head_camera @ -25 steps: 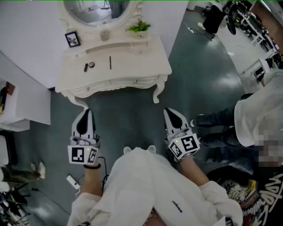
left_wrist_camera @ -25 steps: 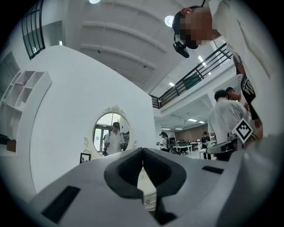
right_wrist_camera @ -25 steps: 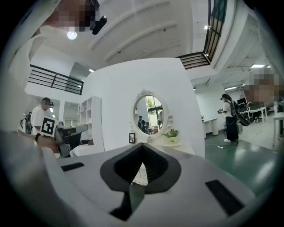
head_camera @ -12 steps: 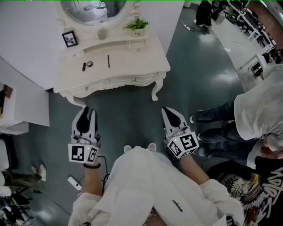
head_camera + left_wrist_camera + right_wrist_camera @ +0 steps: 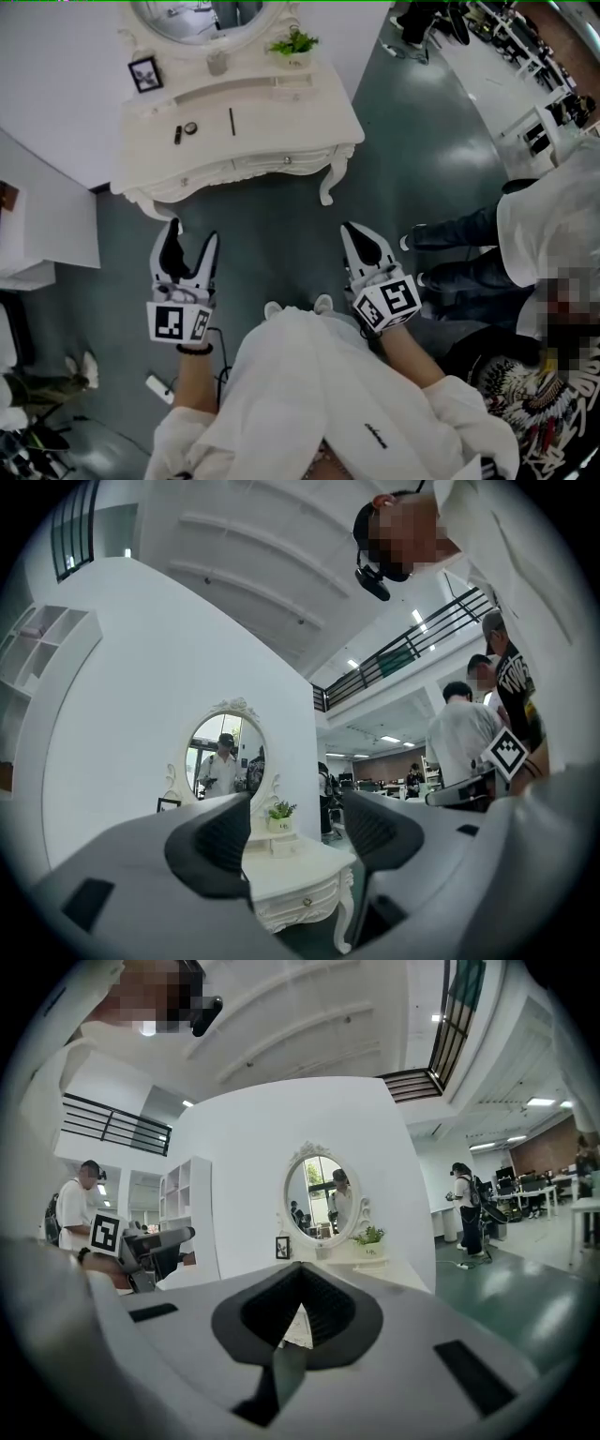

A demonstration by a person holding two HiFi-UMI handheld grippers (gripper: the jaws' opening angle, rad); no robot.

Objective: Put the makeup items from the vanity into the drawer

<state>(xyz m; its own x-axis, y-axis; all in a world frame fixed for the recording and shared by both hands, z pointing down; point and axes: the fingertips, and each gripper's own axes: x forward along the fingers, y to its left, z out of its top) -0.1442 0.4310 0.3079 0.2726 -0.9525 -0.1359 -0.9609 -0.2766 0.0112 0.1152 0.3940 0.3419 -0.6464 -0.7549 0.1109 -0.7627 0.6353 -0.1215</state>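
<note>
Left gripper (image 5: 191,234): white plastic, jaws just opened apart, nothing between.
Right gripper (image 5: 352,231): white plastic, jaws together, empty.
Makeup items: short black tube (image 5: 178,136), small round compact (image 5: 190,127), thin black pencil (image 5: 232,121), lying on white carved vanity (image 5: 291,108), well ahead.
Drawer (image 5: 281,166): shut.

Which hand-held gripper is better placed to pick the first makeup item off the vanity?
Likely the left hand-held gripper: its jaws have just been opening, empty, facing the makeup items; the right hand-held gripper is shut.
</note>
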